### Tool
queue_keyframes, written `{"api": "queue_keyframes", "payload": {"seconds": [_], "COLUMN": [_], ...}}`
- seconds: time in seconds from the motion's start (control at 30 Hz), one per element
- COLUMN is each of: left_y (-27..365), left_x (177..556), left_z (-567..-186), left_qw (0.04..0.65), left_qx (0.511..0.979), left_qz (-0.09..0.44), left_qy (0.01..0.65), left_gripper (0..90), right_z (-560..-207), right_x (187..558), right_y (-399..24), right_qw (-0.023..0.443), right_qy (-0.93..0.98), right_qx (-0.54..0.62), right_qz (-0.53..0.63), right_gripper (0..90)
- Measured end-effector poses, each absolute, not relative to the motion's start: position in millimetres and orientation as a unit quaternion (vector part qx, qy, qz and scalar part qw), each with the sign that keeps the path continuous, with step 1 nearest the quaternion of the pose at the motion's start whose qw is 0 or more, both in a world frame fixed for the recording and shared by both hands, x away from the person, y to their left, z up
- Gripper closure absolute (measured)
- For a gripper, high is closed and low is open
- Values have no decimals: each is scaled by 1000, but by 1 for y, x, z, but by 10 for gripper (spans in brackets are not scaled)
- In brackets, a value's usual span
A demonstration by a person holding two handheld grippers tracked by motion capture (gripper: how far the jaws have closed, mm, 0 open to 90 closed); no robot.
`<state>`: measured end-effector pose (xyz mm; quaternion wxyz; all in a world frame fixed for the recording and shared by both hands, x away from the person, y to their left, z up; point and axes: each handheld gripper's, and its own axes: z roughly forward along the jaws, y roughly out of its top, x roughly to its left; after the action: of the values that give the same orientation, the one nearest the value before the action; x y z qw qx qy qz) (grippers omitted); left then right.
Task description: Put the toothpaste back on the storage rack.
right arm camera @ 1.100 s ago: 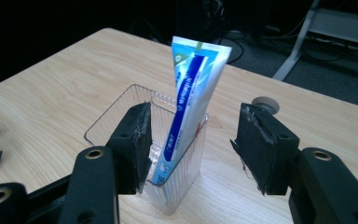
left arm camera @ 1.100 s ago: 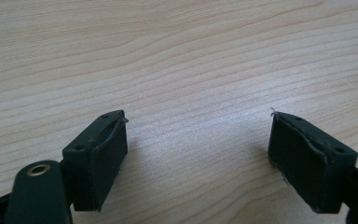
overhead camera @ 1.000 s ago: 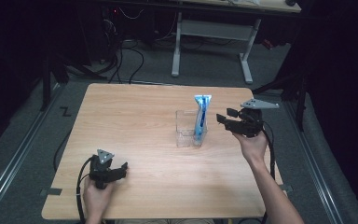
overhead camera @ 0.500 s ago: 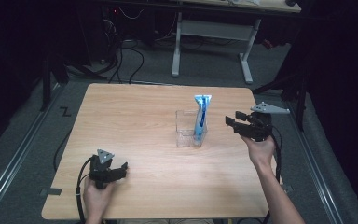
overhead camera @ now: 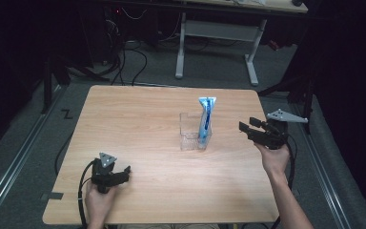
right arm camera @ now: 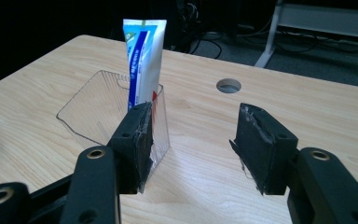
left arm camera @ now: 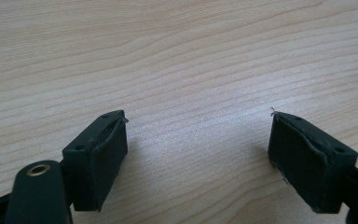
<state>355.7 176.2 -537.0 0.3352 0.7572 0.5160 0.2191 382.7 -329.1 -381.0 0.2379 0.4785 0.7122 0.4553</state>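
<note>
A clear plastic holder (overhead camera: pixel 194 132) stands right of the middle of the wooden table (overhead camera: pixel 133 124). A blue and white toothpaste tube (overhead camera: pixel 205 114) stands upright in it, leaning on its right wall. My right gripper (overhead camera: pixel 247 126) hovers a short way right of the holder, pointing at it, open and empty. In the right gripper view the holder (right arm camera: pixel 102 107) and tube (right arm camera: pixel 143 56) sit just beyond the left jaw, and nothing lies between the gripper's (right arm camera: pixel 196 116) jaws. My left gripper (overhead camera: pixel 123 172) rests near the front left, open over bare wood (left arm camera: pixel 198 121).
A round cable hole (right arm camera: pixel 229 85) is set in the tabletop beyond the holder. Behind the table stands a desk on white legs (overhead camera: pixel 252 57), with cables (overhead camera: pixel 138 52) on the dark floor. A metal rail (overhead camera: pixel 24 148) runs along the floor on the left.
My right gripper has drawn back from the holder, to the right and toward the person, still open. The left gripper, holder and tube have stayed put.
</note>
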Motion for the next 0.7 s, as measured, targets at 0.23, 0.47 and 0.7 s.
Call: {"api": "queue_keyframes", "payload": {"seconds": [0.23, 0.47, 0.7], "left_y": [176, 176, 176], "left_x": [356, 356, 356], "left_z": [-537, -537, -537], "left_qw": [335, 335, 335], "left_qx": [757, 757, 757], "left_qz": [219, 219, 219], "left_qy": [516, 516, 516], "left_gripper": [199, 199, 199], "right_z": [-386, -391, -395], "right_x": [377, 372, 367], "right_y": [-338, -344, -349], "right_qw": [240, 240, 241], "right_qy": [706, 702, 700], "right_qx": [486, 492, 496], "right_qz": [455, 455, 454], "right_gripper": [461, 461, 461]}}
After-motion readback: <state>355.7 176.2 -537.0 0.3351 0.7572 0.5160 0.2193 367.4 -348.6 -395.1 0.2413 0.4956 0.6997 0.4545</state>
